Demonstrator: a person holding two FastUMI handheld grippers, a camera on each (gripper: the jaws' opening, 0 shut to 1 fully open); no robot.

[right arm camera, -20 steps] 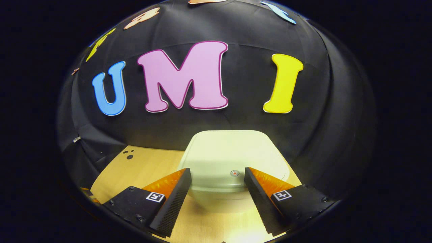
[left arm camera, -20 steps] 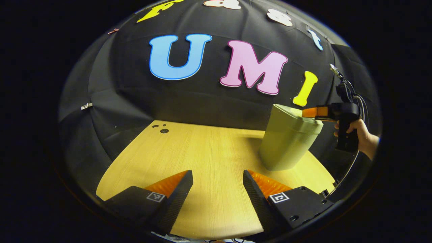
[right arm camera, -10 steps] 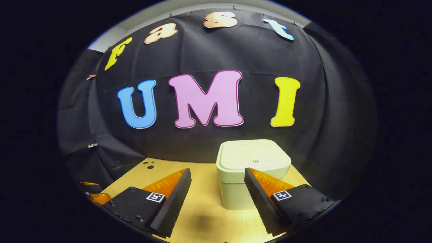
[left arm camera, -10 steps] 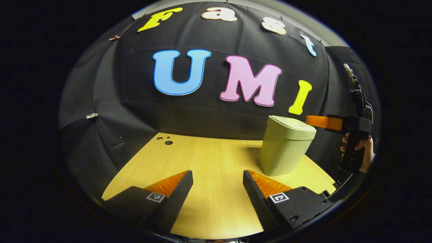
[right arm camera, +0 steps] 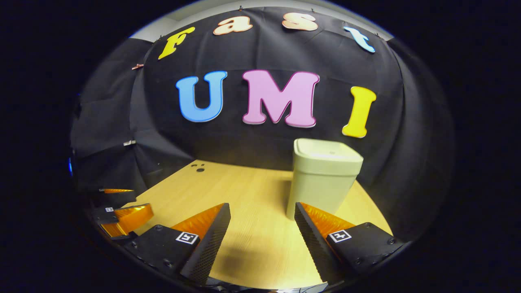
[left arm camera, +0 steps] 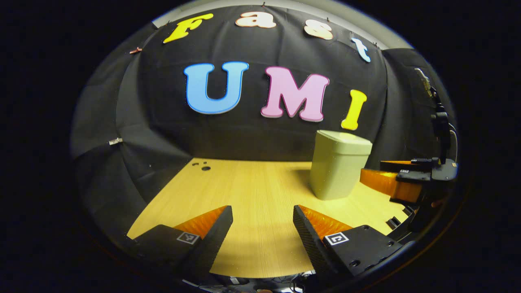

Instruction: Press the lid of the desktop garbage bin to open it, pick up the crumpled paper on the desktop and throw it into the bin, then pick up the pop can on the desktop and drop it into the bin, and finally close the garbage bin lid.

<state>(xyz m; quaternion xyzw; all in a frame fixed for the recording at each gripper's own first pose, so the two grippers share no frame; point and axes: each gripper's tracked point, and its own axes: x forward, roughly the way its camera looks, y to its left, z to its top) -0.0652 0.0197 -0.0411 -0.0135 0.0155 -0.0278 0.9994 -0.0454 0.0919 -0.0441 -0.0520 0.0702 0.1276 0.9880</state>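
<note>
Standing upright with its lid point(right arm camera: 328, 153) down, the garbage bin point(right arm camera: 323, 182) sat on the wooden surface point(left arm camera: 252, 191); left gripper point(left arm camera: 262, 219) and right gripper point(right arm camera: 262, 219) both gaped wide, holding nothing.

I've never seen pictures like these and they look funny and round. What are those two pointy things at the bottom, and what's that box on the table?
Those pointy things are the fingers of a hand-held grabbing tool, a bit like big tweezers. A person holds one in each hand, and each tool carries a small camera looking out along its fingers. So one picture is taken from the left gripper and the other from the right gripper. The lens bends everything, which makes the pictures round.

Both grippers are open and hold nothing. Each camera also catches the other gripper off to one side.

The box is a pale green garbage bin with its lid closed, standing upright on a wooden table. Behind it hangs the booth's black cloth wall.
</note>
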